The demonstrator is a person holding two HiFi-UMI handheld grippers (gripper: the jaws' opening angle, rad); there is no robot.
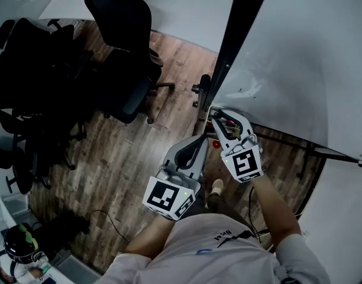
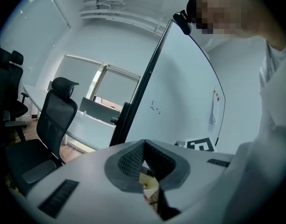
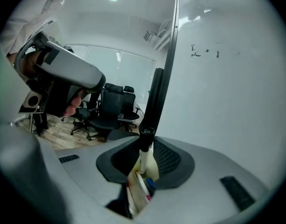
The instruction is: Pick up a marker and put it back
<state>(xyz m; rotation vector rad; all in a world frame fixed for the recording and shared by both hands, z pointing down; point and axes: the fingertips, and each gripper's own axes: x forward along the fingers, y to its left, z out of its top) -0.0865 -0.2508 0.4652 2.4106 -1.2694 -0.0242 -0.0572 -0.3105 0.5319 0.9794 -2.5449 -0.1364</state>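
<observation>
The marker [image 3: 143,155], white with a black cap, bears no label that can be read. It stands upright between the jaws of the right hand-held gripper [image 3: 145,144], which are clamped on its barrel. Its cap reaches up past the jaw tips, against the whiteboard's black frame [image 3: 157,97].

Just below it, two more markers lie in a pale yellow holder [image 3: 132,190]: one blue-capped [image 3: 150,184], one with red on it [image 3: 147,197].

The left hand-held gripper [image 2: 144,144] has its jaws pressed together at the tips, with nothing between them.

The whiteboard [image 3: 227,87] carries a few small black marks [image 3: 203,52], too small to read. Each of the two grippers has a cube with black-and-white squares [image 1: 246,163].
</observation>
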